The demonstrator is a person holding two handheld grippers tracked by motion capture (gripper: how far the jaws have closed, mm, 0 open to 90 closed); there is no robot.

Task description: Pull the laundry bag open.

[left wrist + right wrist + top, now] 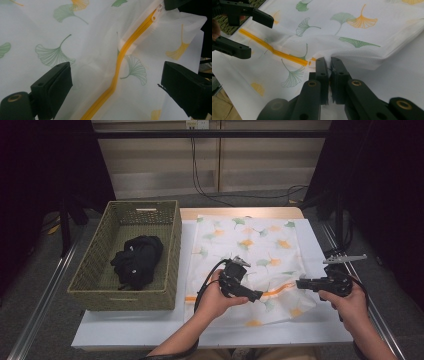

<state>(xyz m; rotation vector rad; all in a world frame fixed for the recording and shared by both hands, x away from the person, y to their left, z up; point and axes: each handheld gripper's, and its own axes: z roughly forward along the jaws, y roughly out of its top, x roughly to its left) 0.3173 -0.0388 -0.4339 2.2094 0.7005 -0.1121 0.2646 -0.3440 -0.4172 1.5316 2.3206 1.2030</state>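
A white mesh laundry bag (250, 255) printed with green and orange ginkgo leaves lay flat on the white table (130, 325), to the right of a woven green basket (172, 250) that held a bundle of black clothing (137, 260). The bag's orange zipper (117, 67) ran along its near part, and both hands worked at it. The right gripper (329, 65) had its 2 jaws pressed nearly together on a pinch of the bag's fabric right at the end of the zipper, by the near right corner; that hold probably served to anchor the bag so the zipper line stayed taut rather than bunching. The left gripper (252, 295) hovered over the middle of the zipper with its jaws spread wide and nothing between them, the orange strip passing through the gap in the left gripper view. The small white pull tab (155, 15) sat at the far end of the zipper in that view, close to the right gripper's jaws, so the open claw seemed poised to take hold along the zipper.
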